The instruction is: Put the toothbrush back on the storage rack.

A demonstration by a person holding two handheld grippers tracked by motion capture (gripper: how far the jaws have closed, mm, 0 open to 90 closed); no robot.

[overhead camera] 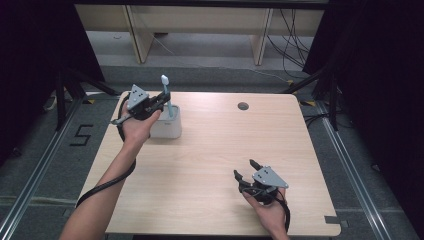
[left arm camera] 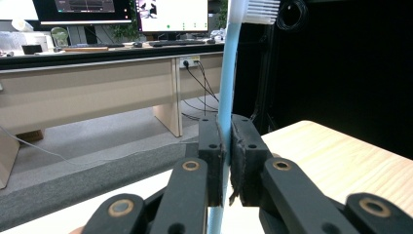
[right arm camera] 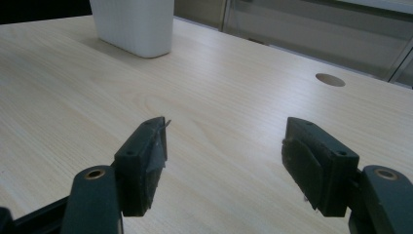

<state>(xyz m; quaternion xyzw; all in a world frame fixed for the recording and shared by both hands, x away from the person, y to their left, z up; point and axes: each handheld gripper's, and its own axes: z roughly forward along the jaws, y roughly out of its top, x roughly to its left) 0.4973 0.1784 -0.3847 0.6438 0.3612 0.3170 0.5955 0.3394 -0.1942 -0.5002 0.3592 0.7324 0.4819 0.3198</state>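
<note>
While clenched in the left claw [left arm camera: 225,161], toothbrush [left arm camera: 227,78] upright, pale blue handle, white bristles, right claw [right arm camera: 224,161] released.

background stuff we can spot | light wood table [overhead camera: 210,165] with a round cable hole [overhead camera: 243,106] near its far edge | beige desk [left arm camera: 87,87] across the aisle, two monitors [left arm camera: 170,14] lit up on top | cables [overhead camera: 292,40] dangling onto the grey floor [overhead camera: 45,145] | a "5" marked on the floor [overhead camera: 81,135] left of the table
</note>
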